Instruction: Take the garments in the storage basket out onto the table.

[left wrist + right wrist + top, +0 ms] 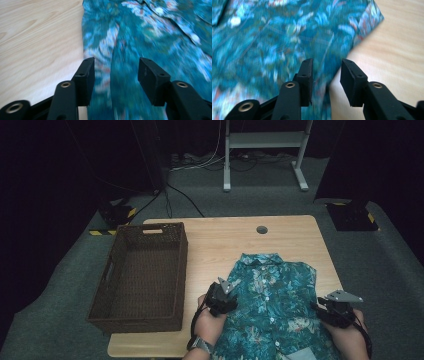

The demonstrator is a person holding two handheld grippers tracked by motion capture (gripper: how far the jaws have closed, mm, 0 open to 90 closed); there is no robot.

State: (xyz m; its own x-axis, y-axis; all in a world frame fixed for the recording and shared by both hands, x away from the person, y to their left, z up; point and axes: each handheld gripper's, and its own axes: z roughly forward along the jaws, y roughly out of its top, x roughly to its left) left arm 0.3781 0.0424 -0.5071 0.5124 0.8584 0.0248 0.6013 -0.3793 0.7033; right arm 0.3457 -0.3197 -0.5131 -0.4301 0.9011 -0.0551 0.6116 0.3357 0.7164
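Pale wood-grain table [220,245] on grey carpet, with a dark room behind it. At the near edge the left gripper [223,296] rests over the left border of a teal flower-print shirt [272,300]; in the left gripper view its jaws stand apart, the shirt [150,40] lying flat beneath the gap and nothing pinched between the pads. The right gripper [326,306] sits at the shirt's right border; in the right gripper view its jaws are also parted, released, straddling the cloth's edge where the shirt [274,37] meets bare table [392,50].

The shirt lies spread flat on the right half of the table, front up, buttons showing. Its long axis runs from the near edge away from the person, collar [258,259] pointing to the far side and the hem toward the person. No label or writing can be read on it.

Left of the shirt, close beside it, stands a dark brown wicker basket [112,270], its length also running away from the person.
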